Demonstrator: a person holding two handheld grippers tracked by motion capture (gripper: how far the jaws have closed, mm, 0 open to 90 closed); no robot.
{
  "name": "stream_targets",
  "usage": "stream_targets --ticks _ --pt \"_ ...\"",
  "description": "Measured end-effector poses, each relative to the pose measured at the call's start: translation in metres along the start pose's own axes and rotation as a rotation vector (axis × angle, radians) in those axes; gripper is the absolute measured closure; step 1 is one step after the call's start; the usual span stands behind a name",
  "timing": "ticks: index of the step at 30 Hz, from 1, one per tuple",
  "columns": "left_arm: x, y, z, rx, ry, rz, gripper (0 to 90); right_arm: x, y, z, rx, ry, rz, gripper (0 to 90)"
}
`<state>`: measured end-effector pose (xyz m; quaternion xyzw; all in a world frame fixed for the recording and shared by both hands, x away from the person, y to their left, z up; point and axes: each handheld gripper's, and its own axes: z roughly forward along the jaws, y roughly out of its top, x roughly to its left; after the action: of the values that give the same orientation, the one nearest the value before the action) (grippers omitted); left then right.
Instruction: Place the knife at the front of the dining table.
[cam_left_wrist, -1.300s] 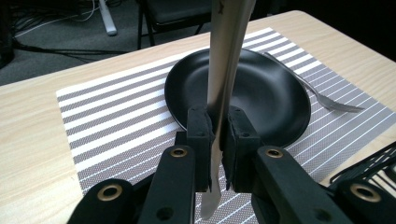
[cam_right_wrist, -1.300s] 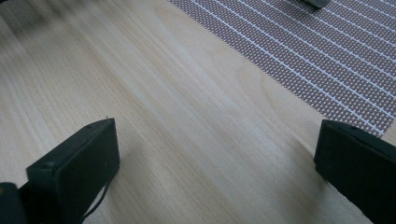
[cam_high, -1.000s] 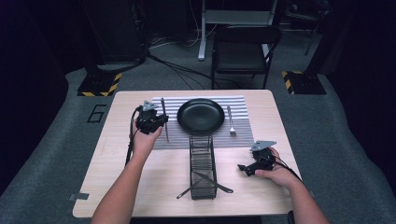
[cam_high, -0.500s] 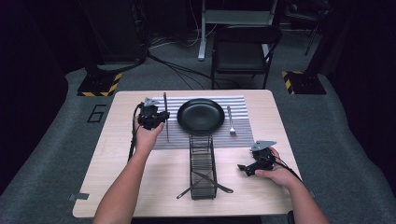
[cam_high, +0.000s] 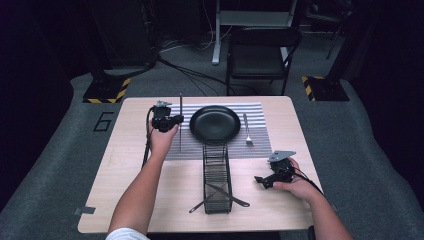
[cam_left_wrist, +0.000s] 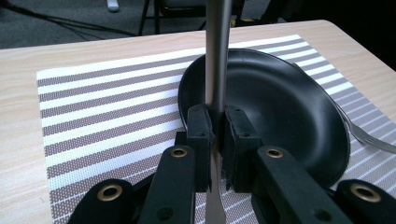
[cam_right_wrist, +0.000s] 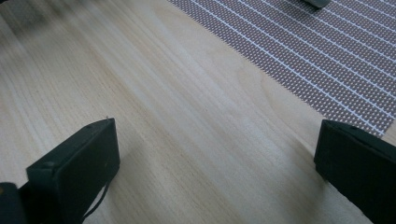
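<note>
Firmly pinched between the pads of the left gripper is a knife, held above the striped placemat just left of the black plate. Meanwhile the right gripper rests wide open and empty over the wooden table.

The desk lies bare along its left edge and across the near left corner, so a hand passes freely there. Down the middle stands a wire rack (a utensil crosses its near end), splitting the near half. Toward the far edge the black plate sits mid-placemat, a fork just beside it on the right; the right edge stays open.
</note>
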<state>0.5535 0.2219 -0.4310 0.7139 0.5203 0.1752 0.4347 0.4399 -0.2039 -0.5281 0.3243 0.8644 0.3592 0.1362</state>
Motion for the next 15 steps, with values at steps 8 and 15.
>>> stream_targets --ticks 8,15 --pt "0.010 -0.002 0.017 0.010 0.038 -0.069 82.4 0.000 0.000 0.000 0.000 0.001 -0.001 0.0" --pt "0.019 -0.007 0.028 0.007 0.074 -0.150 82.5 0.000 0.000 0.000 -0.001 0.000 -0.001 0.0"
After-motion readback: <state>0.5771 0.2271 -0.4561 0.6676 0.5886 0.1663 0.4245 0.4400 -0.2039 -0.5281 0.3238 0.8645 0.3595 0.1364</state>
